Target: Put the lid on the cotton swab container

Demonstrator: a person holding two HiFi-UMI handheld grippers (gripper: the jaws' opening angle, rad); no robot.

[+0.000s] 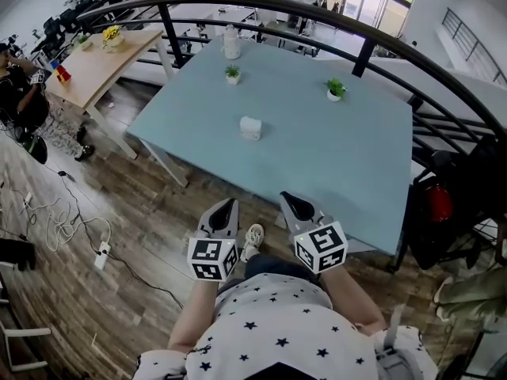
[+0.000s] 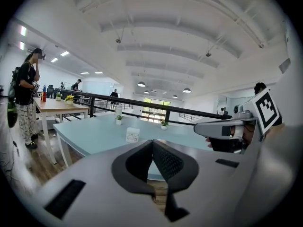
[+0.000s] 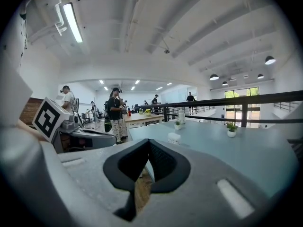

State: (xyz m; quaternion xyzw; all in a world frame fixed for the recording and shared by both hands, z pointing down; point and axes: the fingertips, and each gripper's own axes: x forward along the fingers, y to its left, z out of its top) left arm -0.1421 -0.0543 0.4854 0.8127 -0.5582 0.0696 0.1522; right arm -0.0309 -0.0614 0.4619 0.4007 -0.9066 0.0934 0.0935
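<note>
The cotton swab container [image 1: 250, 127] is a small white box standing near the middle of the light blue table [image 1: 348, 165]. It also shows small and far off as the container [image 2: 133, 135] in the left gripper view and the container [image 3: 174, 137] in the right gripper view. I cannot make out a separate lid at this distance. My left gripper [image 1: 228, 205] and right gripper [image 1: 294, 203] are held side by side before the table's near edge, well short of the box. Both are shut with nothing between the jaws, as the left gripper [image 2: 152, 142] and right gripper [image 3: 148, 141] show in their own views.
Two small potted plants [image 1: 232, 74] [image 1: 335, 90] and a white jar [image 1: 230, 43] stand at the table's far side. A black curved railing [image 1: 364, 50] runs behind it. A wooden table [image 1: 95, 62] and a person [image 1: 20, 93] are to the left. Cables lie on the wooden floor [image 1: 71, 220].
</note>
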